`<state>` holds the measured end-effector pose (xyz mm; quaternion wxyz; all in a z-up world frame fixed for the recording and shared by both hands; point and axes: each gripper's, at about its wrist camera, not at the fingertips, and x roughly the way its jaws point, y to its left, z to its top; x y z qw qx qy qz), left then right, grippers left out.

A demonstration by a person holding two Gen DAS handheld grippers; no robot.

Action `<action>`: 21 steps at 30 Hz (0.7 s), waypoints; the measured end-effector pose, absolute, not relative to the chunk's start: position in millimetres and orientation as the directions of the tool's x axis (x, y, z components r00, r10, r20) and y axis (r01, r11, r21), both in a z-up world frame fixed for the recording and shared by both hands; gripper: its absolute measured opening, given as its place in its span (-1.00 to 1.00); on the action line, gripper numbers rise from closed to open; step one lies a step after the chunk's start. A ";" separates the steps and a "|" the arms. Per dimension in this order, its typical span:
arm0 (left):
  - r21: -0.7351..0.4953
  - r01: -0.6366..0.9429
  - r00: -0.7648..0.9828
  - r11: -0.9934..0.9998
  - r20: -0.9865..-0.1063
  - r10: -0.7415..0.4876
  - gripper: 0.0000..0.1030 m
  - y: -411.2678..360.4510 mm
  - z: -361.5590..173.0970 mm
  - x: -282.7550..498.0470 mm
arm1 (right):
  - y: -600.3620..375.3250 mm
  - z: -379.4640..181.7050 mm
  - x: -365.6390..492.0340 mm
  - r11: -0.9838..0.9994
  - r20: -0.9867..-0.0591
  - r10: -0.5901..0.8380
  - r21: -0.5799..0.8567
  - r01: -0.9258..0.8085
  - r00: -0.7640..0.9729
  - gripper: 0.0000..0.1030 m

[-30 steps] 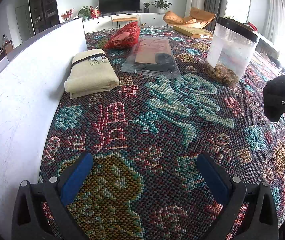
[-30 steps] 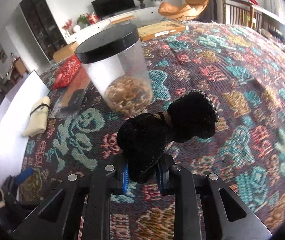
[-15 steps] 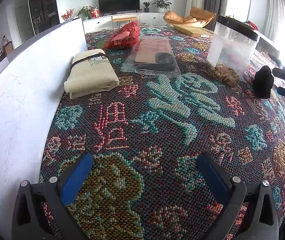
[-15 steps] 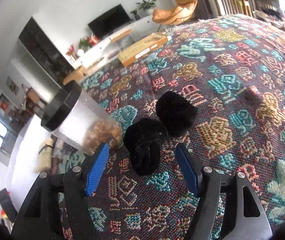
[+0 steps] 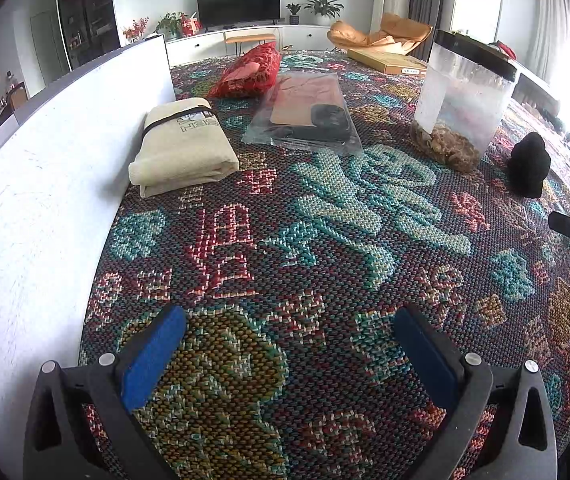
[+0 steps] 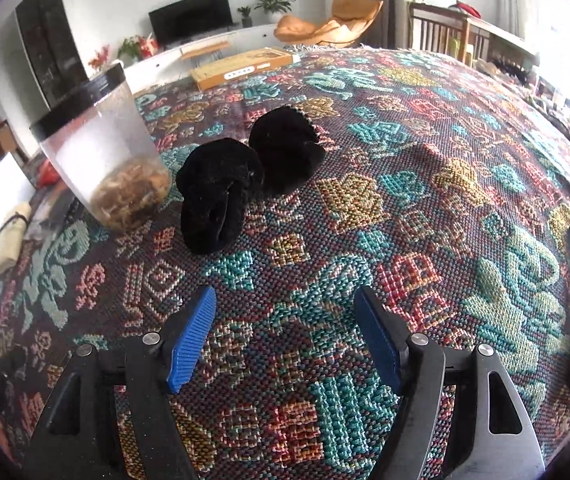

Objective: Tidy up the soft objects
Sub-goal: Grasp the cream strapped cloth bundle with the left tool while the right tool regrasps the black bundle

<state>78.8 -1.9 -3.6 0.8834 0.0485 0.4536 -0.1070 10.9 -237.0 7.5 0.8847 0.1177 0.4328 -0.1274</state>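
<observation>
Black velvet scrunchies (image 6: 245, 176), two fuzzy lumps touching each other, lie on the patterned woven cloth (image 6: 425, 240) just beside a clear plastic jar (image 6: 101, 148) with a black lid and brownish dried pieces at its bottom. The right gripper (image 6: 285, 328) hangs above the cloth in front of them, its blue-padded jaws spread apart with nothing between them, clear of the scrunchies. In the left wrist view the same black bundle (image 5: 529, 168) sits to the right of the jar (image 5: 461, 100). The left gripper (image 5: 289, 356) is likewise spread wide and empty over bare cloth. Farther back on that side lie a folded cream towel (image 5: 183, 152) bound with a dark band, set against a white board (image 5: 37, 184), a clear plastic bag (image 5: 305, 112) holding tan and black items, and a red patterned pouch (image 5: 249, 72). A flat yellow box (image 6: 241, 68) rests near the far edge of the cloth.
</observation>
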 end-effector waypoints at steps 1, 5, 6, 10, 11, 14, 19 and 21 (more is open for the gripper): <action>-0.012 0.233 0.566 0.972 -0.812 -0.146 1.00 -2.4 -3.6 78.7 | -236.1 7.2 11.1 0.941 -0.796 -0.129 0.089 0.326 0.591 0.46; -0.010 0.231 0.556 0.973 -0.820 -0.140 1.00 -2.7 -3.0 80.5 | -234.8 4.1 9.8 0.944 -0.797 -0.136 0.076 0.321 0.589 0.54; -0.008 0.226 0.551 0.974 -0.824 -0.134 1.00 -3.2 -1.5 83.2 | -232.0 3.6 9.9 0.947 -0.800 -0.148 0.056 0.317 0.582 0.56; -0.003 0.138 0.590 0.990 -0.803 -0.085 1.00 6.1 15.5 110.1 | -220.8 -0.2 16.4 0.956 -0.804 -0.183 -0.011 0.293 0.565 0.65; -0.023 0.106 0.596 0.994 -0.799 -0.082 1.00 11.8 20.2 120.1 | -222.4 -0.4 15.6 0.956 -0.805 -0.175 -0.001 0.295 0.566 0.66; -0.106 0.033 0.596 0.994 -0.796 -0.105 0.98 28.0 27.2 148.8 | -223.1 -0.4 13.7 0.955 -0.805 -0.170 0.007 0.296 0.568 0.67; -0.112 0.036 0.584 0.993 -0.804 -0.112 0.98 26.8 25.2 168.5 | -224.0 -0.7 14.9 0.956 -0.806 -0.169 0.007 0.294 0.568 0.69; -0.107 0.030 0.588 0.994 -0.802 -0.104 0.98 26.5 24.4 174.6 | -223.8 -0.8 14.9 0.956 -0.806 -0.169 0.007 0.294 0.567 0.69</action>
